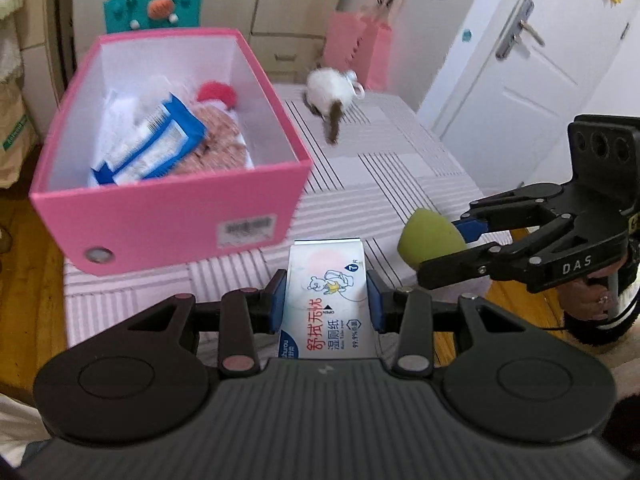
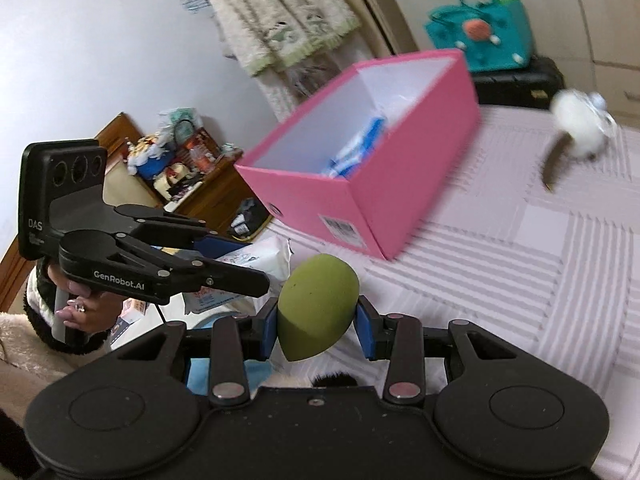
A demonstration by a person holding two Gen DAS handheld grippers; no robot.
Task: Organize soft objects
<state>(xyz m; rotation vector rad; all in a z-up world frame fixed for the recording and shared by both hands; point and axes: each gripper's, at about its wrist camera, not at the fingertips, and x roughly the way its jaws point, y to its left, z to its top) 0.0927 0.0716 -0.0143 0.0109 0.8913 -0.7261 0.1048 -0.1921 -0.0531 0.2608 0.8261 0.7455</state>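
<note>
Gripping a white pack of wet wipes (image 1: 326, 300) between its blue pads, our left tool (image 1: 326, 300) is clenched on the pack at six o'clock in the left wrist view, the pack standing on end with its printed face toward the camera. At three o'clock in that same view our right tool (image 1: 460, 242) comes in from the side, clamped on a green egg-shaped sponge (image 1: 430, 238). From the right wrist view we see the same sponge (image 2: 316, 306) squeezed between the blue pads of the right tool (image 2: 316, 312) at six o'clock, its pointed end hanging low. At nine o'clock there we see the left tool (image 2: 240, 264) with the wet wipes (image 2: 260, 258) poking out past its fingers, and a hand (image 2: 86, 314) in a fleecy sleeve wrapped round its handle. Both tools hang above a bed (image 1: 400, 184) with a pale striped cover. Farther out, at eleven o'clock in the left wrist view, a pink box (image 1: 172, 216) sits on the bed, already holding a blue-and-white packet (image 1: 152, 144), a pinkish knitted thing and a red pompom. Beyond the box, at one o'clock, a white plush toy (image 1: 332, 94) with a brown tail lies on the cover, well apart from both tools. Behind it stand a pink paper bag (image 1: 358, 50), a teal bag (image 1: 154, 6) and a white door (image 1: 532, 52).
</note>
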